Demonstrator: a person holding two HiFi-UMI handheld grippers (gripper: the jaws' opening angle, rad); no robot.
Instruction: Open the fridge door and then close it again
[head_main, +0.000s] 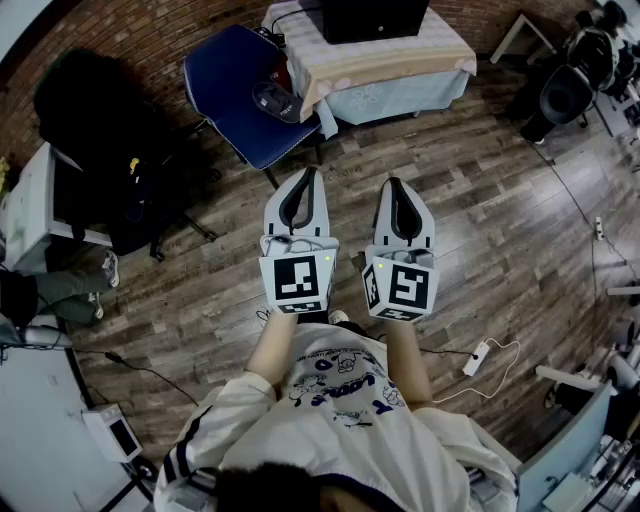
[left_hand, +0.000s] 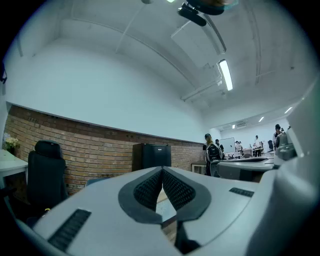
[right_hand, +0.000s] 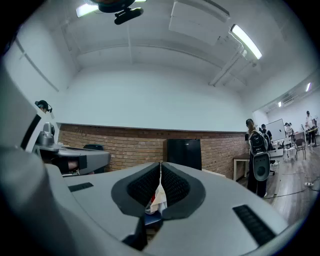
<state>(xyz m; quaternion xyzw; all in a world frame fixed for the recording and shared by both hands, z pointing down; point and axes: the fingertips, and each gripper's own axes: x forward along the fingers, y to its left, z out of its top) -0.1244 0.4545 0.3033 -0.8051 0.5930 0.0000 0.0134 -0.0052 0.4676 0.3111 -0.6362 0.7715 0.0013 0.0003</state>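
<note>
Head view: the left gripper (head_main: 306, 176) and the right gripper (head_main: 395, 184) are held side by side over the floor (head_main: 480, 230). Both pairs of jaws are pressed together, and nothing is gripped. The black fridge (head_main: 375, 18) is set on a table (head_main: 400, 65) ahead, well apart.

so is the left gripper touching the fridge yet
No, the left gripper hovers shut over the wooden floor, apart from the black fridge on the table.

The left gripper (head_main: 305, 178) and right gripper (head_main: 396, 186) are hanging side by side over the floor (head_main: 500, 230), well short of the surface (head_main: 445, 45). The fridge (head_main: 375, 18) is standing on that surface, before the wall (head_main: 120, 30). A chair (head_main: 235, 90) is sitting just left of it.
</note>
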